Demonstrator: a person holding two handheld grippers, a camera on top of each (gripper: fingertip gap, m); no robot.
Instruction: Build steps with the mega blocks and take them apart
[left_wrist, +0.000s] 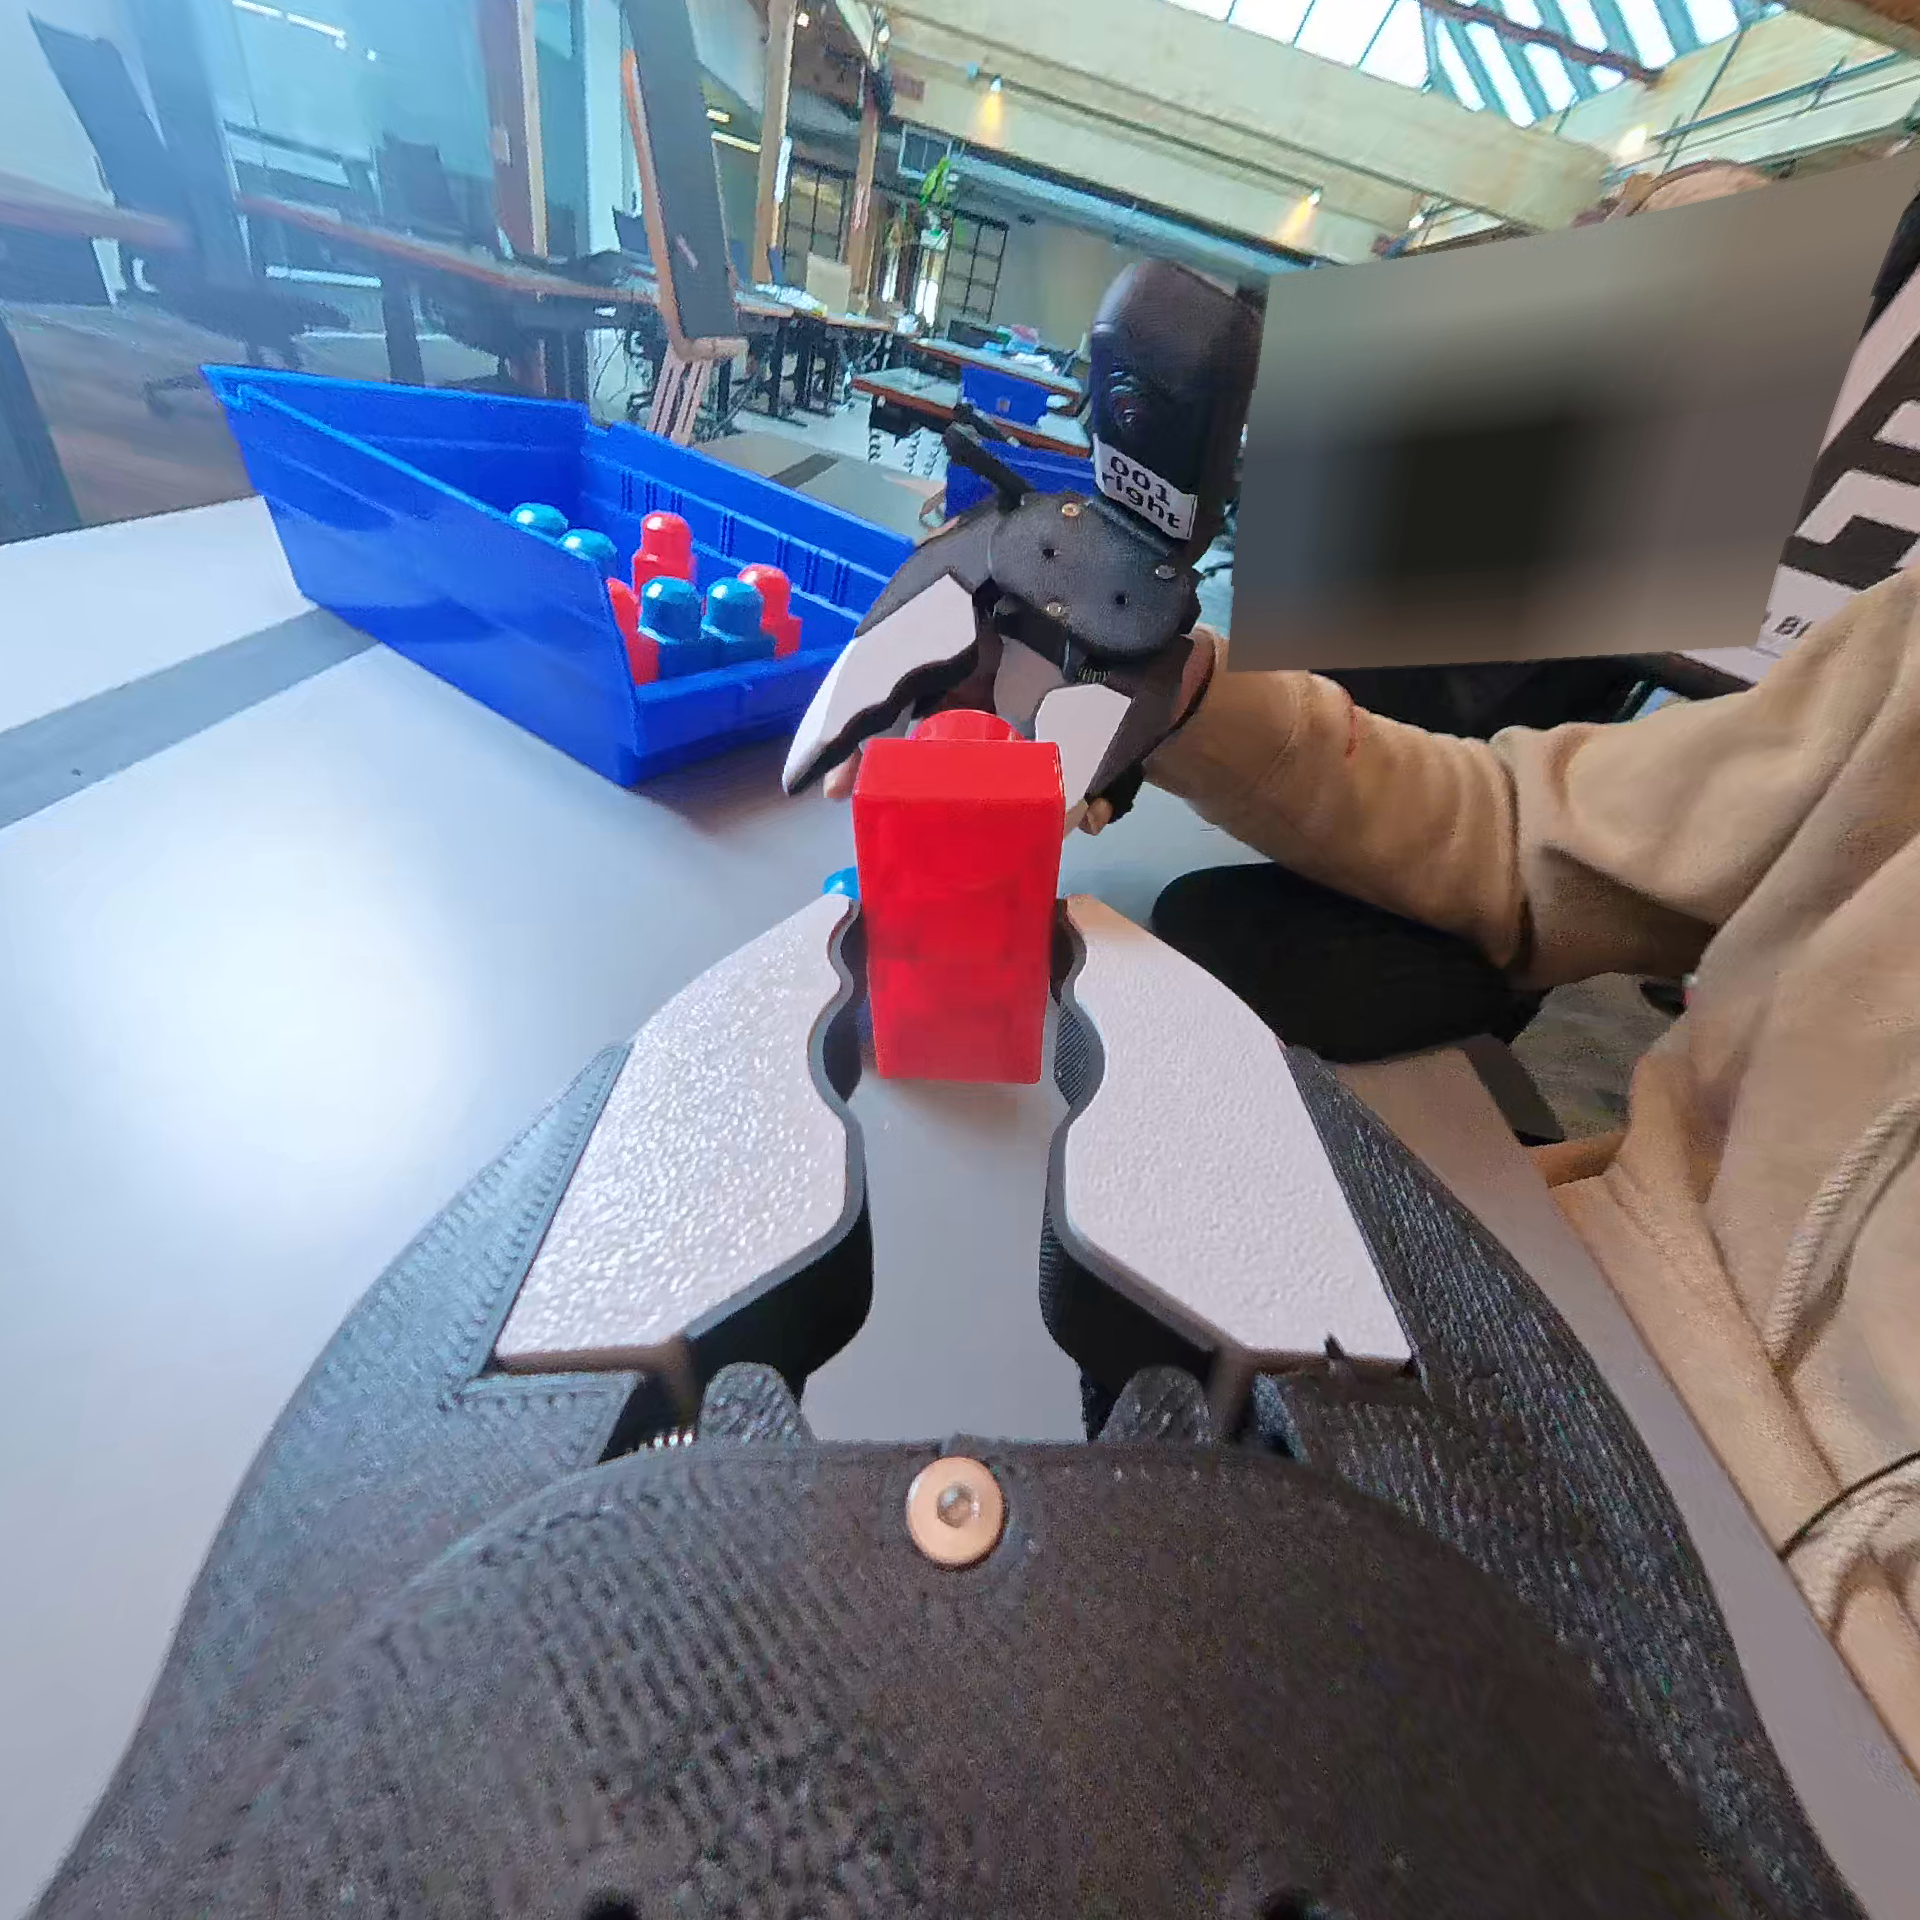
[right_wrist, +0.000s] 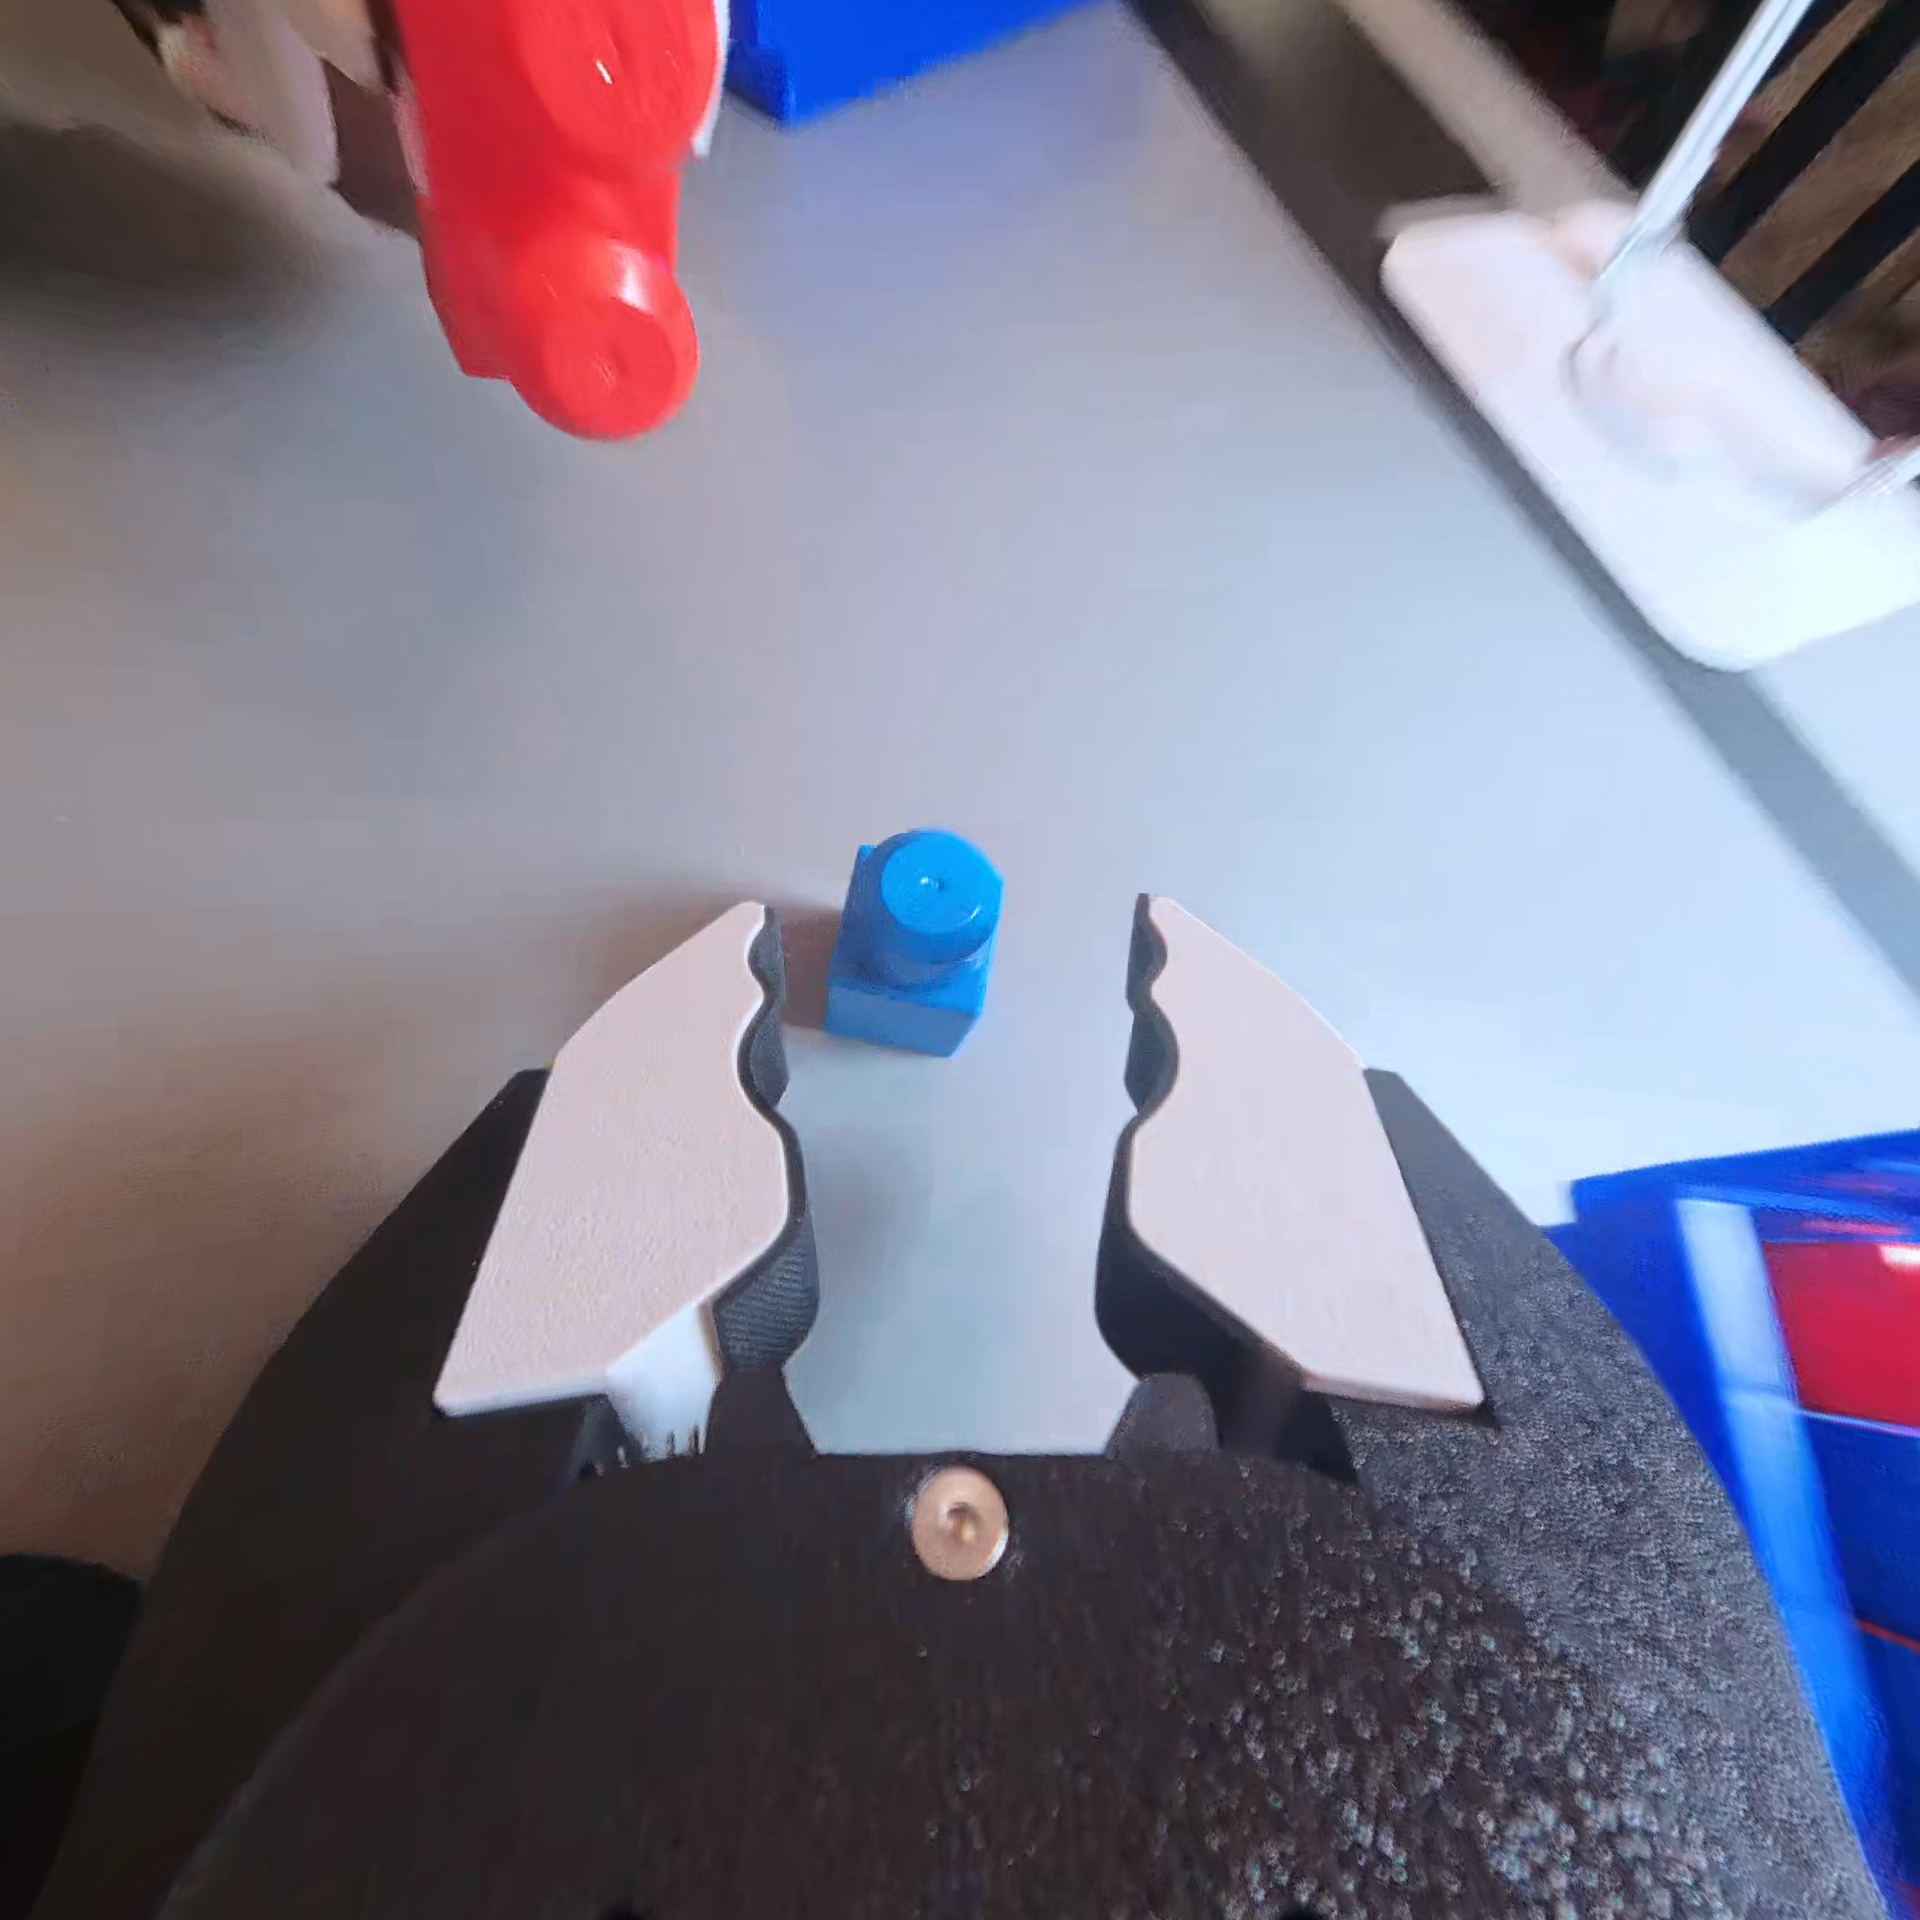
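Note:
My left gripper (left_wrist: 956, 914) is shut on a tall red block stack (left_wrist: 956, 904) and holds it above the grey table (left_wrist: 312, 987). The same red stack shows blurred at the top left of the right wrist view (right_wrist: 551, 208). My right gripper (right_wrist: 951, 920) is open and empty, pointing down over a single blue block (right_wrist: 914, 945) that stands on the table between and just beyond its fingertips. In the left wrist view the right gripper (left_wrist: 966, 748) hangs open just behind the red stack. A sliver of the blue block (left_wrist: 840, 885) peeks out left of the stack.
A blue bin (left_wrist: 436, 540) with several red and blue blocks sits on the table at the back left; its corner shows in the right wrist view (right_wrist: 1766, 1351). A person in a beige sleeve (left_wrist: 1455, 831) sits at the right. A white stand base (right_wrist: 1621, 436) lies off the table's edge. My hands' fingertips stand some 12 centimeters from each other.

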